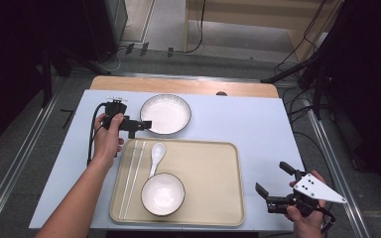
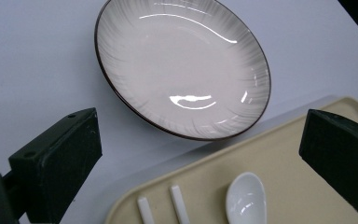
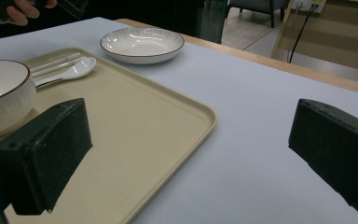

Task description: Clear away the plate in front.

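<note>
1. The left gripper (image 1: 146, 124) hovered at the near-left rim of the plate (image 1: 165, 114); its jaws stood wide apart and held nothing; in the left gripper view they flanked the plate's (image 2: 182, 70) near edge without touching it.
2. The plate lay on the pale blue table cover (image 1: 238, 119), just beyond the far edge of the beige tray (image 1: 213, 183), apart from it.
3. On the tray's left part lay a pair of white chopsticks (image 1: 131, 178); beside them was a white spoon (image 1: 156, 156), and in front of the spoon stood a white bowl (image 1: 162, 194).
4. The right gripper (image 1: 273, 183) was held off the tray's right edge, near the table's front-right corner; its jaws were spread wide and empty; the right gripper view showed the tray (image 3: 158, 121) and bare cover between them.
</note>
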### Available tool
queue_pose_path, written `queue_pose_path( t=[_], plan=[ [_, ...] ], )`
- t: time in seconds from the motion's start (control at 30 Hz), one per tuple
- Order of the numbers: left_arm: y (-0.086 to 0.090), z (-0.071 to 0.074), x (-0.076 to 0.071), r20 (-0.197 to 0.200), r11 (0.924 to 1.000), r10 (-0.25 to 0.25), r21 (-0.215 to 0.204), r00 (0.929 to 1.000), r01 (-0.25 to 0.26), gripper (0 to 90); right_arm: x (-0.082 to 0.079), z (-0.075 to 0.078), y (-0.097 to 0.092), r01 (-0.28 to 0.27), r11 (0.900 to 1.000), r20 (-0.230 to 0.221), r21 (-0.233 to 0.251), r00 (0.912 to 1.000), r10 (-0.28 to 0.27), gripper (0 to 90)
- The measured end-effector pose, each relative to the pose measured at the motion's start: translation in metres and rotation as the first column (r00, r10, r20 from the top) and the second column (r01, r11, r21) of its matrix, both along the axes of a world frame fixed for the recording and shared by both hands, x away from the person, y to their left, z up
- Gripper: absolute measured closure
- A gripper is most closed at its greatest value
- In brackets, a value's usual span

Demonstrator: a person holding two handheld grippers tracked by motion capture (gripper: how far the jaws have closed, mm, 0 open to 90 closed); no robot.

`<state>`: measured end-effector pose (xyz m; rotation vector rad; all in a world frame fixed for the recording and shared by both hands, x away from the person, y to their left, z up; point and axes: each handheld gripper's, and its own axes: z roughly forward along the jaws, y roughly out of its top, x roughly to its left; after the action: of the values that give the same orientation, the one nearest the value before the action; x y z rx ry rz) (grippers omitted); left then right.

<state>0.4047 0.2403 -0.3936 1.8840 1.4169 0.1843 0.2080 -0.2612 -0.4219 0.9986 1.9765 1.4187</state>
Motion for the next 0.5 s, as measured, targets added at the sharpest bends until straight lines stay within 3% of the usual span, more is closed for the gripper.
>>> queue_pose_path(
  t=[0.17, 0.27, 0.5],
  plan=[
    [-0.001, -0.005, 0.018, -0.035, 0.9994, 0.011, -0.033, 0.9993, -0.012, 0.2, 0.0, 0.001, -0.001, 0.0, 1.0, -0.003, 0.006, 1.0, 0.0, 0.0],
    [-0.003, -0.008, 0.028, -0.046, 0.9995, 0.029, -0.013, 0.9985, -0.03, 4.2, 0.0, 0.001, 0.0, 0.0, 1.0, -0.001, 0.006, 1.0, 0.0, 0.0],
    [-0.002, -0.02, 0.048, -0.131, 0.9963, 0.069, -0.042, 0.989, -0.075, 7.0, 0.0, 0.001, 0.0, -0.001, 1.0, -0.002, 0.007, 1.0, 0.001, 0.0]
  ],
)
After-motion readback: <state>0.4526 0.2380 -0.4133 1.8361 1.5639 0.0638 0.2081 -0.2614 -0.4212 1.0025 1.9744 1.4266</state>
